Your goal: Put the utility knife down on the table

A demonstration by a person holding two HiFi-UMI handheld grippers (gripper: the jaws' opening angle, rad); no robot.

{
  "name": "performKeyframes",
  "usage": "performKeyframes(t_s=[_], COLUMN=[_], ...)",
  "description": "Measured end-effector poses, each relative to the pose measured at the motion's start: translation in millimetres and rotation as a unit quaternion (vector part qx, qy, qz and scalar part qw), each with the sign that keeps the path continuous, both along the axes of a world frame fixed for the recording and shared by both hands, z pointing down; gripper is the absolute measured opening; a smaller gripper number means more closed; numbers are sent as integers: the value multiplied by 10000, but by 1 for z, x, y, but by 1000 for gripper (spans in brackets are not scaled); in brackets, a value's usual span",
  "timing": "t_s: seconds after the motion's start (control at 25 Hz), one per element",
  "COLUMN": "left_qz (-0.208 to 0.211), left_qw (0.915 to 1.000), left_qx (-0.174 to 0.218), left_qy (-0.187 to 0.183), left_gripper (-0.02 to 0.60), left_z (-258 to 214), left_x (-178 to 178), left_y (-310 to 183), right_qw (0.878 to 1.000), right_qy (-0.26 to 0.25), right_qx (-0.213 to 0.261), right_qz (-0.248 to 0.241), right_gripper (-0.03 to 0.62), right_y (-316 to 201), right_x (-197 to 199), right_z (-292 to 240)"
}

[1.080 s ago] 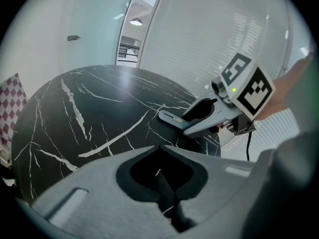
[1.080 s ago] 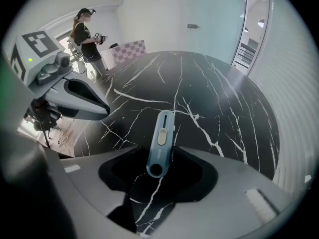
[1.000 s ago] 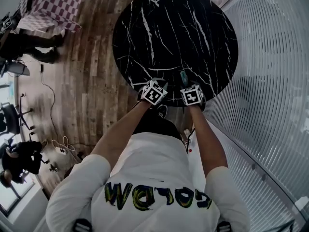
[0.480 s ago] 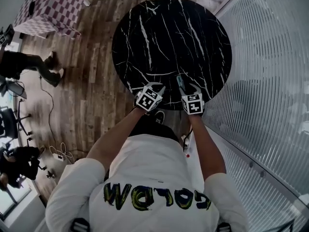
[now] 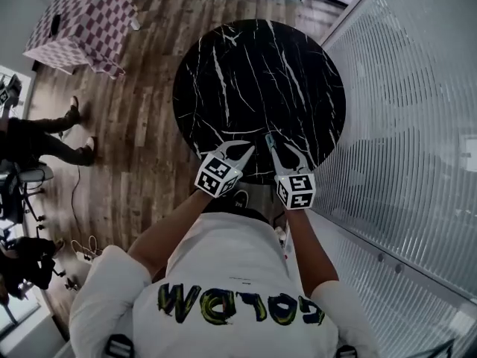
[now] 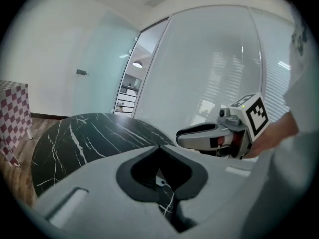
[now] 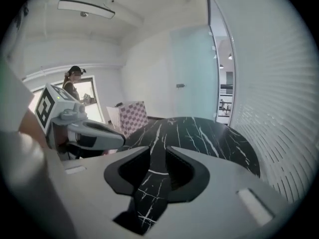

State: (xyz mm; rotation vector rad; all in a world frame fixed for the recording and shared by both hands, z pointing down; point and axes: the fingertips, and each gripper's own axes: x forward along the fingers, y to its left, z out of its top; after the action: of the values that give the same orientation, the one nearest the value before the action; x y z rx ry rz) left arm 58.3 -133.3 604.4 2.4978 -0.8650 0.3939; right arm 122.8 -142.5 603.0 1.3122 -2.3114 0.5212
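The knife (image 5: 268, 139), a small teal thing, lies flat on the table (image 5: 253, 66) close to its near edge, and neither gripper holds it. The right gripper (image 5: 284, 152) hangs above the tabletop just by the knife. Its jaws have just been closing and now stand partway apart, with only marble showing through the gap. The left gripper (image 5: 244, 149) hangs beside it, its tips together and gripping nothing. The table is round and black with white veins, and it stands on a wood floor (image 5: 141, 125). A checked box (image 5: 82, 21) sits well off to the far left. A slatted wall (image 5: 410, 125) runs along the right.
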Motion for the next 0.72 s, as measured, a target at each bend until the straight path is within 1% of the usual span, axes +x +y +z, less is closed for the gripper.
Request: performKeyframes(t_s=[0.16, 0.4, 0.6, 0.72], left_qz=[-146, -97, -80, 109], left_qw=[9988, 9939, 9897, 9866], left_qx=[306, 902, 1240, 1390], left_qy=[362, 631, 706, 846], left_gripper=[3, 3, 3, 3], left_z=[-52, -121, -154, -172], left_x=[-6, -10, -13, -7], left_y=[9, 21, 32, 47], right_qw=[9980, 9907, 9849, 9821], right_qy=[-374, -699, -929, -1017], right_qx=[502, 1164, 1458, 1578], right_qz=[79, -1, -47, -163], right_gripper=[70, 34, 12, 4], right_y=[9, 25, 41, 49], right_x=[-8, -23, -30, -34], right_z=[-58, -129, -166, -174])
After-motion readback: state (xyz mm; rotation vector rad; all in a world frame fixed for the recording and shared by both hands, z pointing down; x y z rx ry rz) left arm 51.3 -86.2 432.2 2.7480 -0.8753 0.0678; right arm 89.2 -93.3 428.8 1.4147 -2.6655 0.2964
